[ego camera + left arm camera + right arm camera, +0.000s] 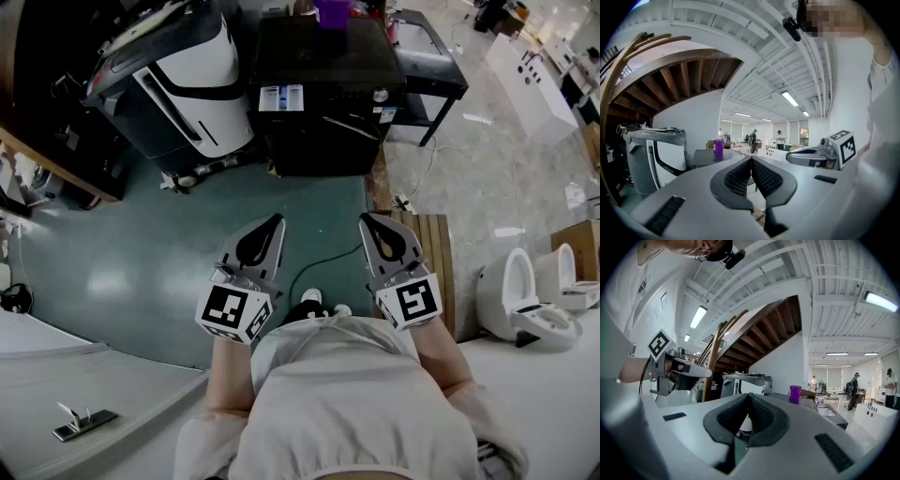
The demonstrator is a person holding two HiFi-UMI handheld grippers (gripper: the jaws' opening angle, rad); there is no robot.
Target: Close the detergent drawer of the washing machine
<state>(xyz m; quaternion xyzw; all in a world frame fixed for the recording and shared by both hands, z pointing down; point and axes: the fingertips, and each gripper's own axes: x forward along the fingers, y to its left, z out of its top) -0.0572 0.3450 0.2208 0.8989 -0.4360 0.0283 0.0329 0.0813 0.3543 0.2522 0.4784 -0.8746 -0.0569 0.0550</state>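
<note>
The black washing machine (pixel 323 66) stands across the green floor (pixel 141 244) from the person, well apart from both grippers, with a purple cup (pixel 331 13) on its top. The detergent drawer (pixel 281 98) sits at the upper left of the machine's front and appears to be pulled out, its white and blue inside facing up toward the head camera. The left gripper (pixel 268 229) and the right gripper (pixel 373 229) are held side by side in front of the person's body and point toward the machine. Each gripper's own view shows the ribbed pads pressed together with nothing between them, so both sets of jaws are clenched and empty. The drawer is probably a light, stiff plastic tray running on short slides, so it should need only a modest, steady push and no real grasp. Its smooth front panel looks like the best place to press, near the middle of its width, with the force directed straight back along the slide. A push near one corner could skew the tray and make it bind, and a hard shove could jolt the cup above. Clenched jaws would make a firm, blunt tip for that push, and the left gripper is on the drawer's side. The machine itself looks heavy enough not to shift. A white-and-black appliance (pixel 187 84) leans just beside the machine's left, near the drawer, and leaves little room on that side.
</note>
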